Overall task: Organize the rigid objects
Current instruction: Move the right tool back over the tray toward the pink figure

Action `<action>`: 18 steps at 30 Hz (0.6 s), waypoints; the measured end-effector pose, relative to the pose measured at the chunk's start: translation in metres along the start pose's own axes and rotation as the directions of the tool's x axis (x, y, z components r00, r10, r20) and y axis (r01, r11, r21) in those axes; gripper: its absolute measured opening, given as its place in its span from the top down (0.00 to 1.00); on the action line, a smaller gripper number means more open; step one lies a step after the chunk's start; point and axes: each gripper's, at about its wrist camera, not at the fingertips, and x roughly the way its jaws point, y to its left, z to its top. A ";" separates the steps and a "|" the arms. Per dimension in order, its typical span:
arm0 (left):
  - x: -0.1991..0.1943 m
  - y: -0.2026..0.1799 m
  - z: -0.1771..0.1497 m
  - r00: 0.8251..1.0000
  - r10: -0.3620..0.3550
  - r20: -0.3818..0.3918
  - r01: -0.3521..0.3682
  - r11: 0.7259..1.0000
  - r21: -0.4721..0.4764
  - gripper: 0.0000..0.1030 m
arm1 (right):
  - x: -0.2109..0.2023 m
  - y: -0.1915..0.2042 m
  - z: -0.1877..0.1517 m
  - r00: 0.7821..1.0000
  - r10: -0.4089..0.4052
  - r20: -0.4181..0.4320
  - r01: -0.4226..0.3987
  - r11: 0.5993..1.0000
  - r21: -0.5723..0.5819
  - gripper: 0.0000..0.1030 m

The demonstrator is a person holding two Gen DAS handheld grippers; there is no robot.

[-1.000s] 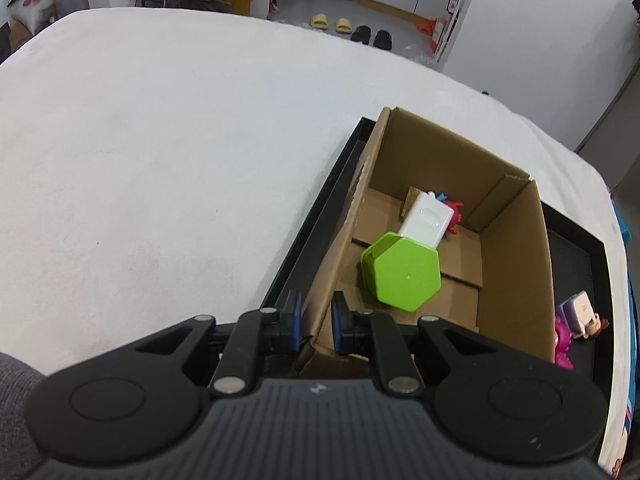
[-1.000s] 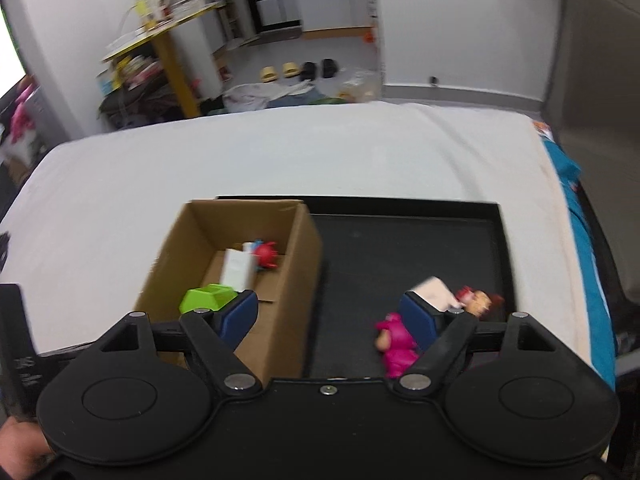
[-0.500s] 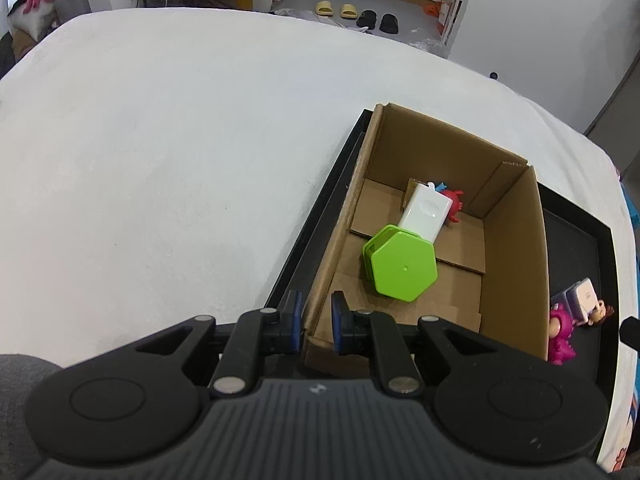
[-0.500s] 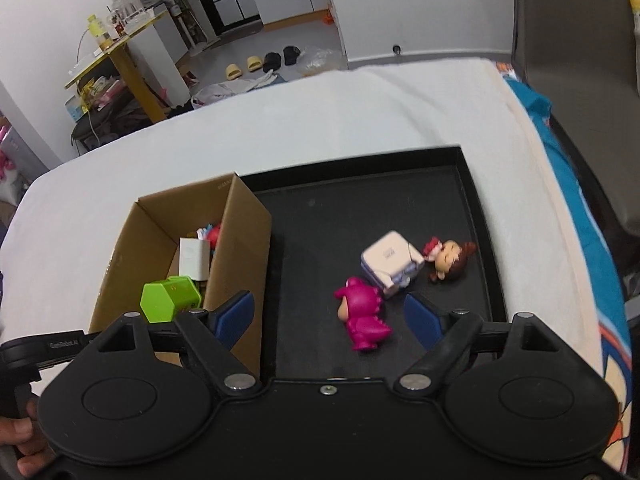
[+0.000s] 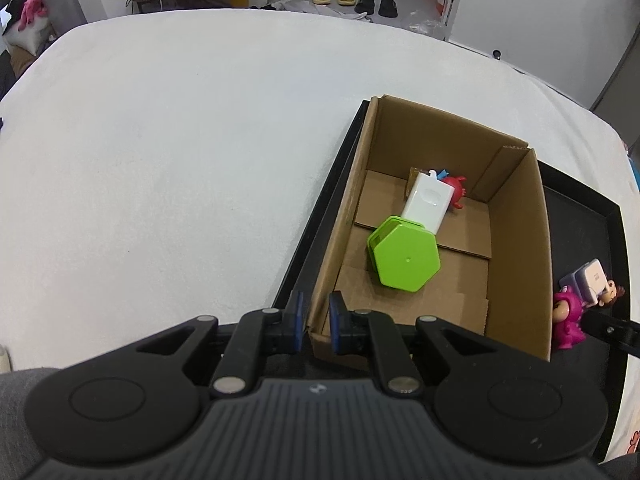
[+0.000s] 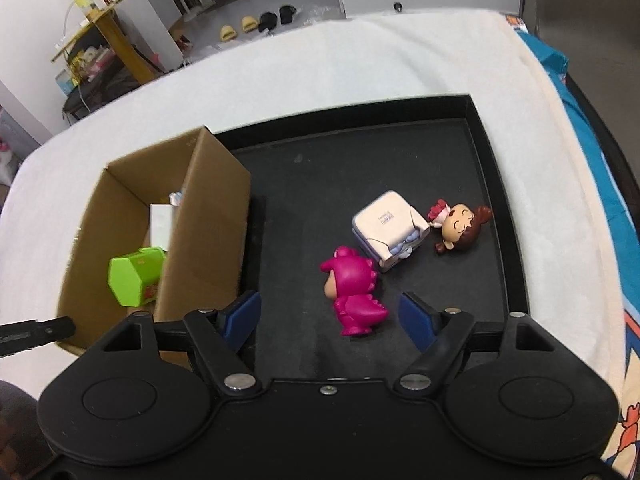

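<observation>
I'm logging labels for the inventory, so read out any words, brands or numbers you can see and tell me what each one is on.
Nothing can be read for certain.
White box on the black tray: dark printed line on its top, too blurred.
Green hexagonal container in the cardboard box: side sticker, too blurred.

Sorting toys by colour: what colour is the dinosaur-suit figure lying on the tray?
Magenta pink dinosaur-suit figure; the right wrist view shows it best.
</observation>
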 end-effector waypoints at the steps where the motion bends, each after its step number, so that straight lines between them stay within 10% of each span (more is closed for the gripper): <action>1: 0.001 0.001 0.001 1.000 -0.001 -0.003 0.001 1.000 0.002 0.88 | 0.004 0.000 0.001 1.000 -0.009 -0.010 0.009 1.000 -0.003 0.31; 9: 0.008 -0.001 0.003 0.999 -0.018 -0.041 0.019 1.000 0.020 0.88 | 0.035 0.009 0.002 0.995 -0.077 -0.070 0.072 0.995 -0.075 0.31; 13: 0.012 0.004 0.006 0.998 -0.034 -0.061 0.036 0.999 0.028 0.88 | 0.042 0.012 -0.001 0.991 -0.097 -0.089 0.088 0.991 -0.099 0.70; 18: 0.008 0.001 0.005 0.997 -0.039 -0.060 0.042 0.998 0.056 0.91 | 0.031 0.010 -0.001 0.995 -0.074 -0.063 0.070 0.995 -0.068 0.71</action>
